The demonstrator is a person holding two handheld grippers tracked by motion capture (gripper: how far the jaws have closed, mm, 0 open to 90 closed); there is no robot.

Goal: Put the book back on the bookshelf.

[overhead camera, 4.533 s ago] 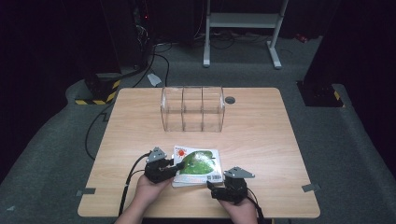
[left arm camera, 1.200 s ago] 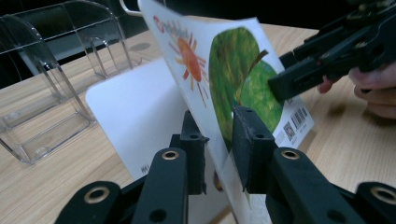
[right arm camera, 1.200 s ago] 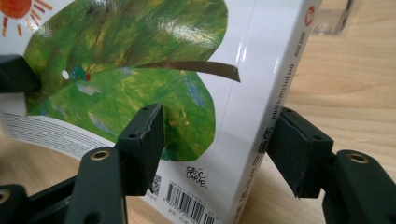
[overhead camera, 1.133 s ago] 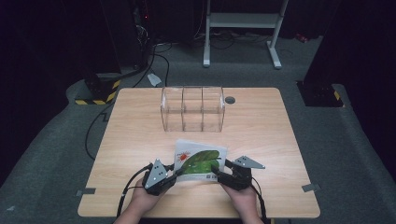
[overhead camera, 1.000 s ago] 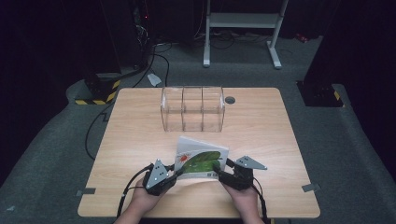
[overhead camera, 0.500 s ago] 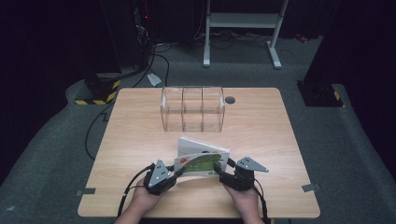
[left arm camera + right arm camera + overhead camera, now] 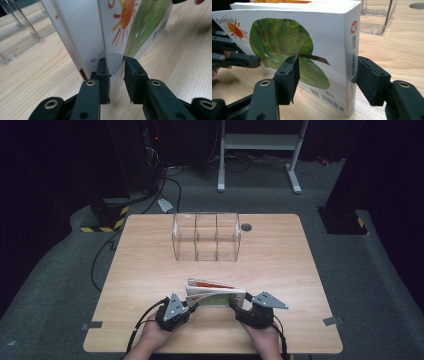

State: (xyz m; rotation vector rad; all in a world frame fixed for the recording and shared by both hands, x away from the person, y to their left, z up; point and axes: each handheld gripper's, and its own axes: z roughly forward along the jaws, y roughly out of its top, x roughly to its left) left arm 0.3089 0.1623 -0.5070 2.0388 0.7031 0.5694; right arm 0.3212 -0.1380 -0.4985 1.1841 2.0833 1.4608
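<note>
A picture book (image 7: 215,292) with a green leaf and an orange sun on its white cover stands nearly upright on its lower edge near the table's front. My left gripper (image 7: 192,304) is at its left end. In the left gripper view the jaws (image 7: 116,72) are shut on the thin front cover (image 7: 125,30), which is parted from the other pages. My right gripper (image 7: 236,306) holds the right end. In the right gripper view it (image 7: 328,75) grips the book (image 7: 287,37) across its spine corner. The left gripper's jaws (image 7: 237,60) show beyond the book.
A clear three-compartment organiser (image 7: 206,236) stands empty behind the book, towards the back of the wooden table (image 7: 280,265). A small round grommet (image 7: 245,227) lies to its right. Cables trail from both grippers off the front edge.
The book lay flat between the grippers earlier. It has been tipped up from its far side and now stands nearly on edge, held at both ends.
</note>
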